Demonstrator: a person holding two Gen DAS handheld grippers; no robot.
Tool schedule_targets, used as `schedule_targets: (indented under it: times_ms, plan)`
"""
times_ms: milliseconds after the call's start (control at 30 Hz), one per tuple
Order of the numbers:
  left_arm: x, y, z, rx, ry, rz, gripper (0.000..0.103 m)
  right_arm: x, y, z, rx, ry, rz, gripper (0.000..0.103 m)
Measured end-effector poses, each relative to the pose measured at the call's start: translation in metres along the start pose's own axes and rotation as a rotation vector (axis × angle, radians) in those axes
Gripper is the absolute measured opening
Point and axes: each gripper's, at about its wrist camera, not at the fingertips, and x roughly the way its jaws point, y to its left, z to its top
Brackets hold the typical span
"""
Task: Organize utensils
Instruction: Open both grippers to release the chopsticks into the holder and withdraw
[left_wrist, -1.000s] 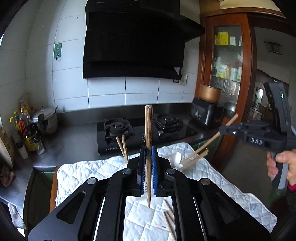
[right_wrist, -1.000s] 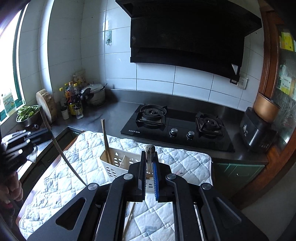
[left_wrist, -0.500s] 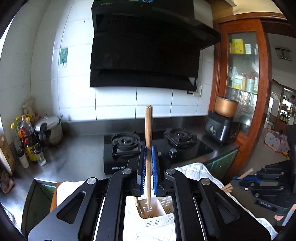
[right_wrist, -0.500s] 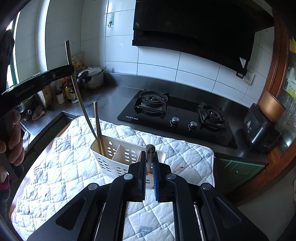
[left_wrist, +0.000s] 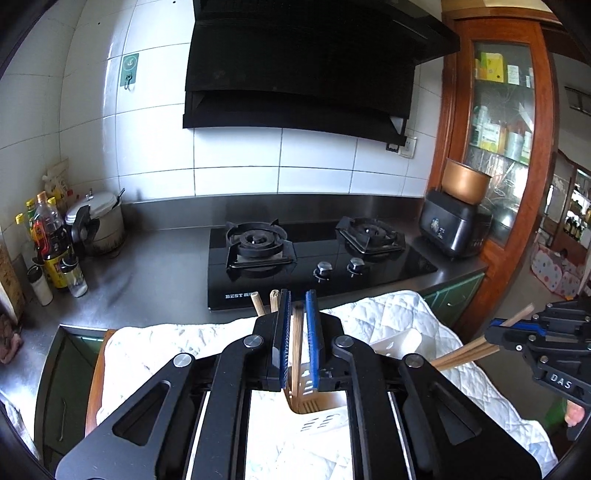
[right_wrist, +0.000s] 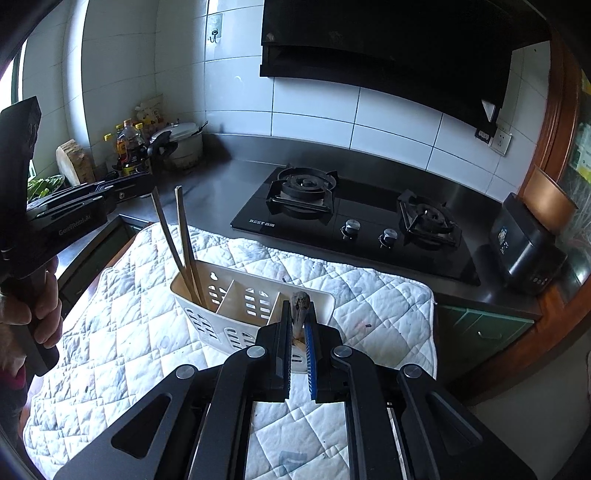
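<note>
A white slotted utensil caddy (right_wrist: 240, 295) with three compartments stands on a white quilted mat (right_wrist: 369, 295). My left gripper (left_wrist: 297, 343) is above the caddy's left compartment (left_wrist: 314, 406); its jaws stand slightly apart and a wooden chopstick (left_wrist: 295, 354) runs loose between them down into the compartment. Two more chopstick tops (left_wrist: 264, 301) stick up beside it. In the right wrist view the chopsticks (right_wrist: 184, 240) lean in that left compartment. My right gripper (right_wrist: 298, 343) is shut on chopsticks (right_wrist: 300, 306); in the left wrist view their shafts (left_wrist: 472, 347) angle towards the caddy.
A black two-burner gas hob (left_wrist: 314, 254) lies behind the mat on the steel counter. Sauce bottles (left_wrist: 50, 240) and a steel pot (left_wrist: 99, 221) stand at the back left. A black appliance (left_wrist: 450, 229) stands at the right beside a wooden cabinet (left_wrist: 498, 110).
My left gripper moved over the caddy, lowered its chopstick into the left compartment and opened slightly; the chopstick slid down. My right gripper moved down closer to the caddy with its chopsticks.
</note>
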Motion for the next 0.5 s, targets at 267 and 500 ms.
schedule_targets:
  times_ms: [267, 500]
  plan:
    - [-0.026, -0.004, 0.002, 0.009, -0.034, 0.013, 0.017, -0.027, -0.003, -0.001, 0.017, -0.068, -0.028, 0.022]
    - [-0.087, -0.008, -0.013, 0.007, -0.088, 0.008, 0.024, -0.076, -0.002, -0.034, 0.044, -0.154, -0.022, 0.031]
